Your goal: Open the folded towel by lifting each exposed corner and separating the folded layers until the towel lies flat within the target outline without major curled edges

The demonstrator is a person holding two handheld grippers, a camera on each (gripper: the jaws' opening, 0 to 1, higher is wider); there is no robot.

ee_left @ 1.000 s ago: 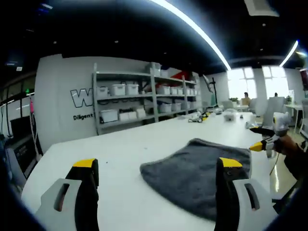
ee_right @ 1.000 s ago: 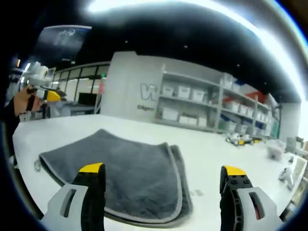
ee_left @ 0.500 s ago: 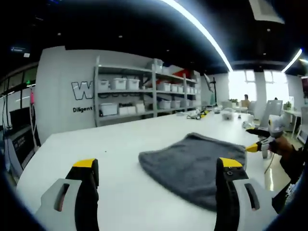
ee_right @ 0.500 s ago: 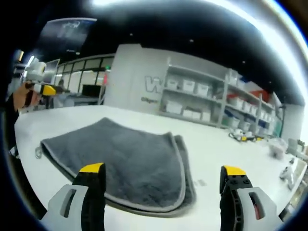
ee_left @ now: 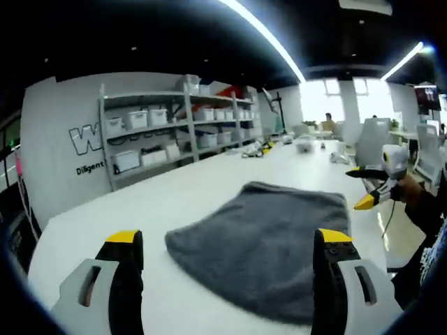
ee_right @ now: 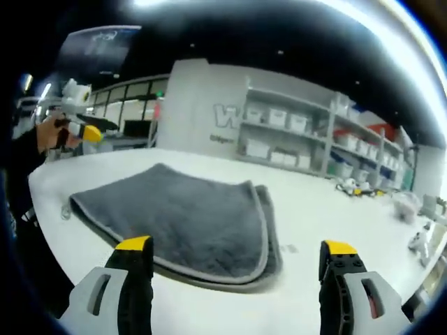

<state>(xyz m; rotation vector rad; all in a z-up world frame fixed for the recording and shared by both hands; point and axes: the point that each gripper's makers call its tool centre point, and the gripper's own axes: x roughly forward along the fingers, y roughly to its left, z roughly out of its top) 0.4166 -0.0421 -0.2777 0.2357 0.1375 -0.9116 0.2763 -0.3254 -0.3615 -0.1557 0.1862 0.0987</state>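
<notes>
A dark grey folded towel (ee_left: pixel 269 241) lies on the white table (ee_left: pixel 174 202); in the right gripper view the towel (ee_right: pixel 185 220) shows a pale piped edge and a second layer under its right side. My left gripper (ee_left: pixel 227 241) is open above the table, its right jaw over the towel's near edge. My right gripper (ee_right: pixel 237 248) is open too, held above the towel's near edge, nothing between the jaws. The right gripper (ee_left: pixel 374 192) appears at the right of the left gripper view, past the towel. The left gripper (ee_right: pixel 84 129) appears at the far left of the right gripper view.
Grey shelving (ee_left: pixel 174 136) with white bins (ee_right: pixel 279 150) stands against the back wall. Small items (ee_left: pixel 307 145) lie at the table's far end, others (ee_right: pixel 356 190) near the right. A person's hand (ee_right: pixel 49 132) holds the far gripper. White chairs (ee_left: pixel 370 136) stand beyond the table.
The left gripper view has swung right and closer, so the towel sits more centred and larger. The right gripper view shifted slightly; the towel itself lies as before.
</notes>
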